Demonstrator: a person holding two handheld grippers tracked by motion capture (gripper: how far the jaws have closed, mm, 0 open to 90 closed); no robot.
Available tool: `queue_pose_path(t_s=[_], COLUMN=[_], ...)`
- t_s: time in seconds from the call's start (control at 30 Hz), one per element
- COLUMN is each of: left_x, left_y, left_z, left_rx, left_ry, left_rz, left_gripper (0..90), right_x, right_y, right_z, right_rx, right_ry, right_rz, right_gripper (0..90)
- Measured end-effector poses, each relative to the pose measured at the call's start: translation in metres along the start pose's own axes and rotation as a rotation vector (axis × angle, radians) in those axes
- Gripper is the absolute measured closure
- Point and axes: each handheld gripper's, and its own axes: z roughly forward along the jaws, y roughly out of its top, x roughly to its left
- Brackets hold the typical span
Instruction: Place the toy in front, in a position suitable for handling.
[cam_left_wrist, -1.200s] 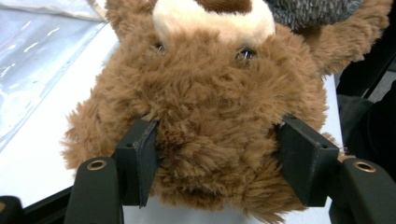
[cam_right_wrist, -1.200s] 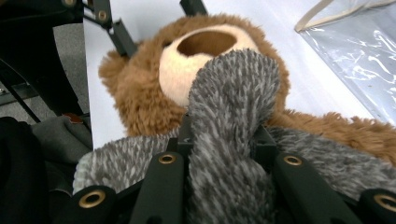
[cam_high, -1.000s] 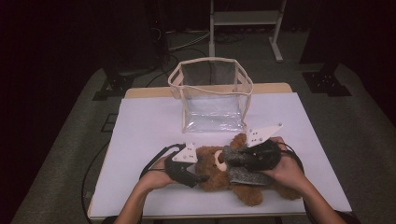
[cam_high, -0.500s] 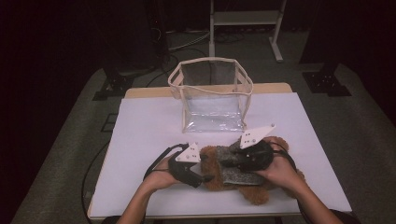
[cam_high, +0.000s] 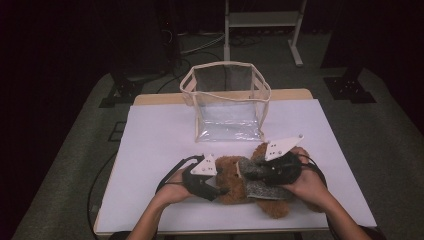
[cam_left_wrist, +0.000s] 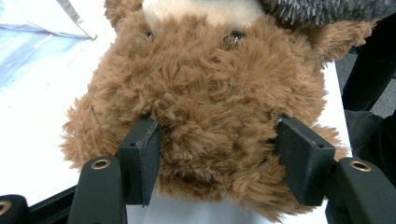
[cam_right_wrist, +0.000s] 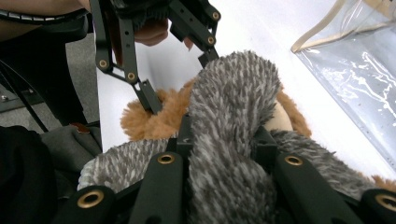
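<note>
A clear bag (cam_high: 227, 107) stands empty at upper centre, while low in the frame the left gripper (cam_high: 216, 189), jaws just closing, clamps the teddy bear's (cam_high: 235, 182) head and the right gripper (cam_high: 250, 172) pinches its grey scarf (cam_high: 265, 190), shifted slightly left since before.

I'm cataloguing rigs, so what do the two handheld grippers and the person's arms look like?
Both the left gripper and right gripper are black linkage frames with brass-coloured rivets, blocky black fingers, a pale three-cornered plate on top and a trailing black cable. The forearms are bare, no sleeves.
</note>
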Motion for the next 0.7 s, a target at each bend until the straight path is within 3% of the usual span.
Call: queue_pose_path(t_s=[0.2,0.37,0.47,0.7], left_x=[-0.002,-0.005,-0.002,0.006], left_y=[0.003,0.006,0.004,-0.004], left_z=[0.005,0.009,0.006,-0.012], left_rx=[-0.001,-0.01,-0.002,-0.007], left_ry=[0.001,-0.008,-0.008,0.01], left_rz=[0.014,0.021,0.019,-0.005], left_gripper=[37.2,36.9,35.5,30.2], right_x=[0.005,0.01,0.013,0.011], right_y=[0.007,0.017,0.02,0.015], right_z=[0.003,0.013,0.024,0.024], right_rx=[-0.003,-0.004,0.036,0.03], right_ry=[-0.002,0.027,0.011,0.023], right_rz=[-0.024,-0.046,-0.087,-0.077], right_gripper=[71.4,71.3,71.0,70.9])
